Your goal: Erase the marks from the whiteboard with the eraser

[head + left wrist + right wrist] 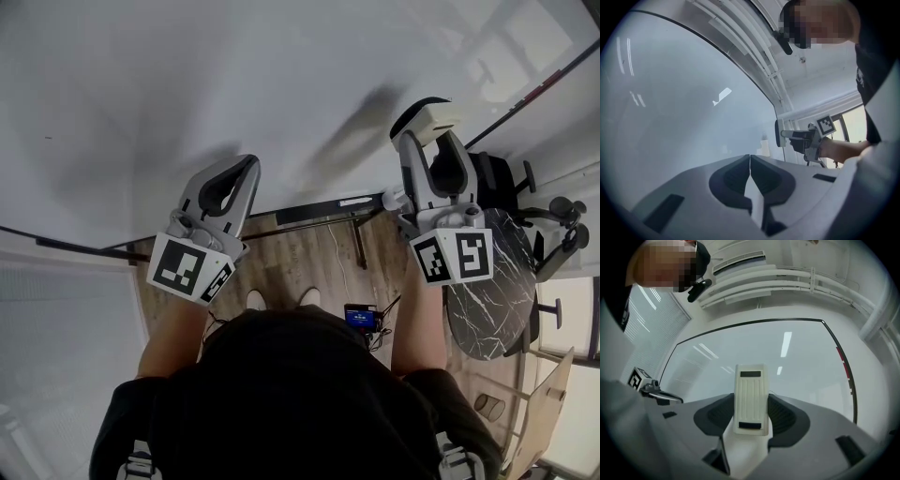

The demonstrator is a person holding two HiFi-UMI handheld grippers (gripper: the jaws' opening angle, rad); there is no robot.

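The eraser (751,399) is held in the right gripper (751,417), and the jaws are closed on its two long sides. Its long axis runs the same way as the jaws, so roughly the upper half of it sticks out past the tips towards the whiteboard (187,84). In the left gripper view the eraser (779,132) shows edge-on with its flat face turned to the board. It is very close to the board, but I cannot tell whether the face is actually touching.

The board stands upright straight ahead of the person and fills most of each gripper view. What shows of it looks almost clean. I cannot pick out any clear writing, only a tiny dark speck far to the left in the head view.

The right forearm reaches forward and the right gripper is raised higher than the left one, with its tips pointing at the right part of the board.

The left gripper (242,173) has its jaws pressed fully together with nothing between them. It is held lower and to the left, pointing at the board.

The right hand is the one placed to wipe. Any mark left on the board lies ahead of the eraser's face, so the next move would likely be to press that face flat against the board and sweep it sideways. With the eraser gripped only at its lower part, a hard push could tilt it in the jaws.
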